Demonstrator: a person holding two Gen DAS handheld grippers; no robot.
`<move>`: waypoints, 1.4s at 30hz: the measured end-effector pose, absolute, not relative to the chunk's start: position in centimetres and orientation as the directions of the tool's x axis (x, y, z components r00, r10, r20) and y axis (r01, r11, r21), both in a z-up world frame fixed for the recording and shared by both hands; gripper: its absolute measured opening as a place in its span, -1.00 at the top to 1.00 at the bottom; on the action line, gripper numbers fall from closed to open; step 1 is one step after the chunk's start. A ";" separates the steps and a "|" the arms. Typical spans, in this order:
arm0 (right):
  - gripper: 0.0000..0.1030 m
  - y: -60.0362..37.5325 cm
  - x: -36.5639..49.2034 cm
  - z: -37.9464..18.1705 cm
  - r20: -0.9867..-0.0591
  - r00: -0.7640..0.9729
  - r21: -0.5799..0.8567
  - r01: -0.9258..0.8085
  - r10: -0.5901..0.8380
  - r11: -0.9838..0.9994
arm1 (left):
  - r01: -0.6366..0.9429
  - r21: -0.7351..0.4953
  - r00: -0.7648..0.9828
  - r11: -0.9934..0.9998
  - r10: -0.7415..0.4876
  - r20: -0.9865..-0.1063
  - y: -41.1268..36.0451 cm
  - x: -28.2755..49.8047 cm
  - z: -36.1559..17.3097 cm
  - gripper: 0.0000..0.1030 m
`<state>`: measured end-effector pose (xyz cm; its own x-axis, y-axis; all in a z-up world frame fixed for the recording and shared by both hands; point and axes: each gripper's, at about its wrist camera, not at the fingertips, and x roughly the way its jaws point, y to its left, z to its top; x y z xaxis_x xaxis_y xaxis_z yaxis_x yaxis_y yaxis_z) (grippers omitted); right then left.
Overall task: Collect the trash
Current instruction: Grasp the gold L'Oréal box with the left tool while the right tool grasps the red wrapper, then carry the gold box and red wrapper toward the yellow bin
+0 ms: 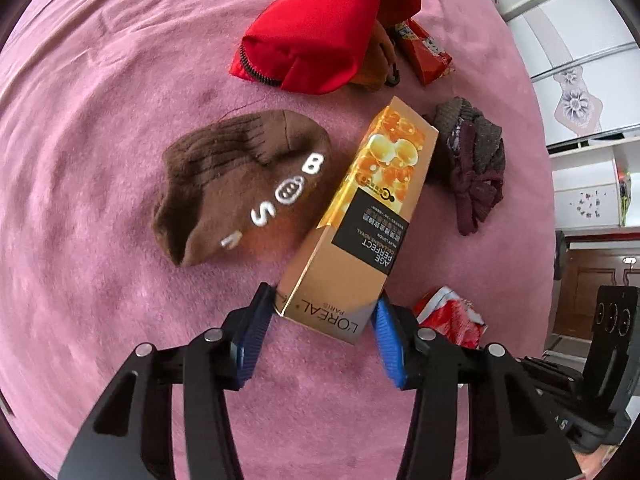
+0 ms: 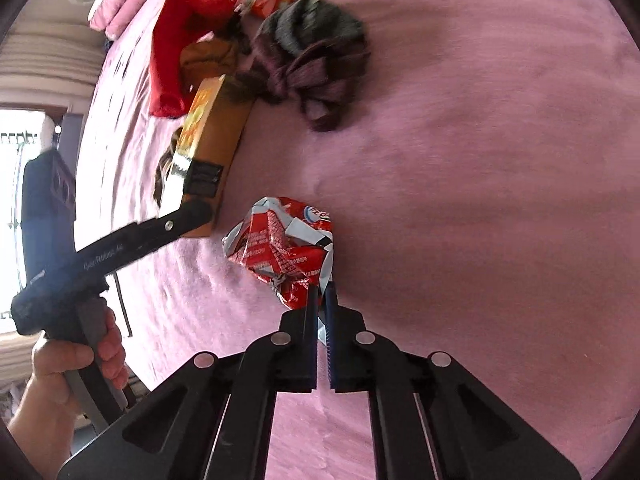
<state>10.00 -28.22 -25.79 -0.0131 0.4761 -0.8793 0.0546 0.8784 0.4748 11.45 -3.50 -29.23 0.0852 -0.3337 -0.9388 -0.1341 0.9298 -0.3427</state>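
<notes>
While clamped on the gold box point(image 1: 360, 216) mid-bed, left gripper point(image 1: 320, 312); right gripper point(image 2: 320, 300) pinching crumpled wrapper point(image 2: 284, 248). Brown sock point(image 1: 240, 184) touching box; red pouch point(image 1: 332, 28), dark sock bundle point(image 1: 472, 160) near.

I see a brown sock point(image 1: 240, 184) with white lettering lying flat on the pink bedspread point(image 1: 100, 120), left of centre; a red zip pouch point(image 1: 320, 32) sits farther off, and a dark knitted bundle point(image 1: 472, 164) (purple and grey) lies at right
</notes>
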 end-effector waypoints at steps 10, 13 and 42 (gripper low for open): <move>0.93 -30.8 8.9 -25.8 -0.882 0.006 0.470 0.082 0.471 0.879 | -0.136 -0.315 0.075 0.939 -0.307 -0.949 -6.6 10.8 -29.9 0.03; 0.93 -30.8 8.9 -26.1 -0.883 0.001 0.468 0.082 0.470 0.880 | -0.136 -0.306 0.080 0.942 -0.297 -0.951 -7.7 11.8 -30.1 -0.06; 0.94 -41.2 3.8 -18.6 -0.868 0.195 0.488 0.163 0.457 0.858 | 0.018 -0.418 0.099 0.908 -0.418 -0.903 -16.1 7.2 -21.7 0.20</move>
